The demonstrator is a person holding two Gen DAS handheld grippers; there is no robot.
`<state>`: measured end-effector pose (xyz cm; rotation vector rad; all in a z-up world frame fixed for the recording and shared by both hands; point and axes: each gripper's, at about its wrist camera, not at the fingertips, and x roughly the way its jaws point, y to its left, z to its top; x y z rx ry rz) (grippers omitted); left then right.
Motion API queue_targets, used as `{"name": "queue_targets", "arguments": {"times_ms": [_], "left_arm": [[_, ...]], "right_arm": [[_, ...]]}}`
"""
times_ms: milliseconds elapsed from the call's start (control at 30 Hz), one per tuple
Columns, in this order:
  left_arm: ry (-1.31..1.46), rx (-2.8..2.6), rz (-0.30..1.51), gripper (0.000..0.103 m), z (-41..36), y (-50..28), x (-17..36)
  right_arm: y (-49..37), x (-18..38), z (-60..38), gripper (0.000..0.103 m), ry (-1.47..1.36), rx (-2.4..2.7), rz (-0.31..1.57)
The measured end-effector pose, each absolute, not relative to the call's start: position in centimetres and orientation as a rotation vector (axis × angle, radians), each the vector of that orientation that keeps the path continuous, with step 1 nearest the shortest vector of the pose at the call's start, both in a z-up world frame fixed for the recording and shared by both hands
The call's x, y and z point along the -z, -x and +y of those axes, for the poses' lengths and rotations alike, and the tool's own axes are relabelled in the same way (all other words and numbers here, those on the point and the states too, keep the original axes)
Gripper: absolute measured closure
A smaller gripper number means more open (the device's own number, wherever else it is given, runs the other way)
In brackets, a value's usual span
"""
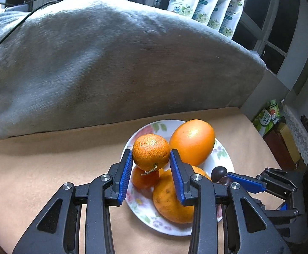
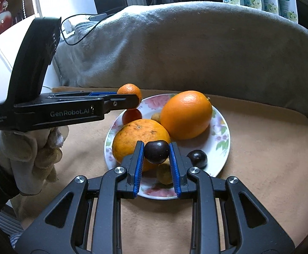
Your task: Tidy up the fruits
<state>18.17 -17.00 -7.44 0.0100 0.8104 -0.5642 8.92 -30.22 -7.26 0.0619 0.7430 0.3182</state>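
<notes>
A flowered white plate [image 1: 223, 158] [image 2: 221, 146] sits on a tan cushion. My left gripper [image 1: 150, 153] is shut on a small mandarin [image 1: 150, 151] [image 2: 129, 90] held above the plate's left side. My right gripper [image 2: 156, 151] is shut on a dark plum [image 2: 156, 151] [image 1: 218, 172] above the plate's front. On the plate lie a large smooth orange [image 1: 193, 141] [image 2: 186, 115], a blotchy orange [image 1: 170, 201] [image 2: 138, 136], a small red-orange fruit [image 1: 144, 178] [image 2: 131, 115], a second dark plum [image 2: 197, 158] and two small yellowish fruits [image 2: 164, 175].
A grey blanket [image 1: 111, 63] [image 2: 196, 48] covers the sofa back behind the cushion. Floral pouches [image 1: 206, 2] stand behind it. A black cable [image 2: 79, 36] lies on the blanket at left. Boxes [image 1: 268, 116] sit on the floor to the right.
</notes>
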Motion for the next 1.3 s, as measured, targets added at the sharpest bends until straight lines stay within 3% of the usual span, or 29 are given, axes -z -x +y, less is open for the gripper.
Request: {"name": "queue_targets", "arguments": {"times_ms": [533, 600, 700, 900, 967, 1033, 1300], "left_arm": [[-0.034, 0.577, 0.792, 0.065, -17.8, -17.6, 6.4], [-0.033, 0.575, 0.786, 0.060, -17.7, -17.5, 6.3], [-0.032, 0.573, 0.783, 0.060, -17.5, -17.5, 6.1], [-0.018, 0.570, 0.772, 0.060, -16.8, -17.0, 5.6], [-0.018, 0.568, 0.765, 0.060, -16.5, -16.7, 5.4], [-0.020, 0.566, 0.757, 0.059, -16.3, -16.3, 5.3], [-0.033, 0.536, 0.720, 0.037, -15.2, -14.0, 4.4]], "right_arm": [[-8.8, 7.3, -29.9, 0.077, -0.047, -0.310, 0.738], [-8.8, 7.3, -29.9, 0.074, -0.043, -0.308, 0.737], [-8.6, 7.2, -30.0, 0.061, -0.042, -0.305, 0.729], [-8.2, 6.8, -29.9, 0.056, -0.044, -0.305, 0.722], [-7.8, 6.6, -29.8, 0.039, -0.041, -0.294, 0.715], [-7.3, 6.3, -29.7, 0.035, -0.035, -0.289, 0.705], [-5.5, 5.4, -29.6, 0.026, -0.038, -0.263, 0.688]]}}
